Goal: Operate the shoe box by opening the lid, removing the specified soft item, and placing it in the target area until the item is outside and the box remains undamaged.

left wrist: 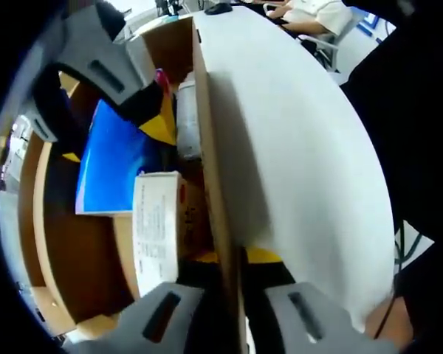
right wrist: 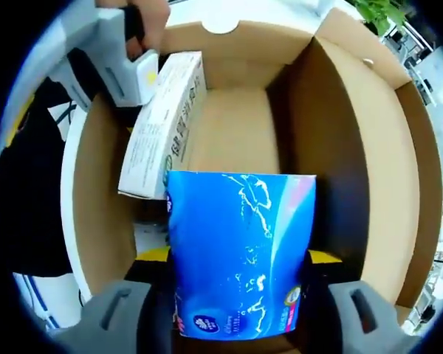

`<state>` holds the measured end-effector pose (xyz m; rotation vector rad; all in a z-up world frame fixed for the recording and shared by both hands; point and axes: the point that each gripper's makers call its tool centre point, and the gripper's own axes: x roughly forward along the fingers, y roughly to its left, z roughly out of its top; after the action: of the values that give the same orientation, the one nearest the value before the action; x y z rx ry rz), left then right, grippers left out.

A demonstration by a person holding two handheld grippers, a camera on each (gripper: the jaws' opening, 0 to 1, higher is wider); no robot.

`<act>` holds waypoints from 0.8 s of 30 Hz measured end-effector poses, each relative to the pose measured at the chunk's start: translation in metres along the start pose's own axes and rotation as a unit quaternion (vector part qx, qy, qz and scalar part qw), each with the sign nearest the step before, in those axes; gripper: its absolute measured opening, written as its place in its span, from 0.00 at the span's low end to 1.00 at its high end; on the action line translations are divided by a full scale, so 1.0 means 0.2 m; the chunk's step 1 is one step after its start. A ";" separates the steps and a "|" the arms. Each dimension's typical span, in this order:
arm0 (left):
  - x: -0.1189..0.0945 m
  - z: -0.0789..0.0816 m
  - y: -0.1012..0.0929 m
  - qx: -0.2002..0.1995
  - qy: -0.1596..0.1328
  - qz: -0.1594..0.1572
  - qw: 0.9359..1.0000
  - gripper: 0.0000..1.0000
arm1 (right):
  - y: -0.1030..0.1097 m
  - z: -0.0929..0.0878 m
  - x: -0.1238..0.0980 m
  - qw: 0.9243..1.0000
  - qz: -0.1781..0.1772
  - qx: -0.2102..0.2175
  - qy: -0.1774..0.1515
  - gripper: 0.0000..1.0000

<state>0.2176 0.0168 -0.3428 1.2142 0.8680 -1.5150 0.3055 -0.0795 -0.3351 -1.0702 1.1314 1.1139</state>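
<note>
1. The shoe box (right wrist: 244, 125) is plain brown cardboard, inside and on its walls.
2. The soft pack (right wrist: 240, 251) is bright blue with thin white squiggly lines and a little pink down one side.
3. The small carton (right wrist: 162, 125) is white with tiny dark writing.
4. My tongs are grey, with yellow and black bits near the tips.
5. The table (left wrist: 303, 133) beside the box is white.

Open brown cardboard shoe box (right wrist: 244, 125), lid up, blue plastic soft tissue pack (right wrist: 240, 254) upright inside the box at its near end, gripped between the jaws, above the box floor
</note>
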 end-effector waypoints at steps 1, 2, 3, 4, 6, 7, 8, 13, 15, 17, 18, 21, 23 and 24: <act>0.00 0.00 0.00 -0.001 0.001 0.000 1.000 0.06 | 0.00 0.00 0.01 1.000 -0.002 -0.001 0.004 0.71; 0.00 0.00 0.00 -0.001 0.001 0.001 1.000 0.06 | 0.00 0.00 0.01 1.000 -0.002 -0.001 0.007 0.71; 0.00 0.00 0.00 0.000 0.002 0.001 1.000 0.06 | 0.00 0.00 0.01 1.000 -0.001 -0.002 0.010 0.71; 0.00 0.00 0.00 0.000 0.001 0.001 1.000 0.06 | 0.00 0.00 0.01 1.000 -0.002 -0.002 0.014 0.70; 0.00 0.00 0.00 0.000 0.001 0.001 1.000 0.06 | 0.00 0.00 0.01 1.000 -0.003 -0.003 0.016 0.70; 0.00 0.00 0.00 0.001 0.001 0.001 1.000 0.06 | 0.00 0.00 0.02 1.000 -0.005 -0.003 0.019 0.70; 0.00 0.00 0.00 0.001 0.000 0.001 1.000 0.06 | 0.00 0.00 0.02 1.000 -0.006 -0.003 0.020 0.70; 0.00 0.00 0.01 0.001 0.000 0.001 1.000 0.06 | 0.00 -0.01 0.02 1.000 -0.009 -0.004 0.029 0.70; 0.00 0.00 0.01 0.004 0.001 0.003 1.000 0.05 | 0.00 -0.01 0.03 0.999 -0.011 -0.005 0.033 0.70; 0.00 0.00 0.01 0.005 0.001 0.003 1.000 0.05 | 0.00 -0.01 0.03 0.999 -0.012 -0.006 0.034 0.70; 0.00 0.00 0.01 0.005 0.001 0.002 1.000 0.05 | 0.00 -0.01 0.03 0.999 -0.013 -0.006 0.035 0.70; 0.00 0.00 0.02 0.006 0.001 0.002 1.000 0.05 | 0.00 -0.01 0.03 0.999 -0.015 -0.006 0.036 0.70; 0.00 0.00 0.02 0.006 0.002 0.003 1.000 0.05 | 0.00 -0.01 0.03 0.999 -0.018 -0.005 0.036 0.70; 0.00 0.00 0.02 0.005 0.002 0.004 1.000 0.05 | 0.00 -0.01 0.03 0.999 -0.020 -0.005 0.034 0.70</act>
<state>0.2209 0.0168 -0.3422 1.2279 0.8587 -1.5135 0.3065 -0.0808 -0.3405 -1.1403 1.1536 1.0602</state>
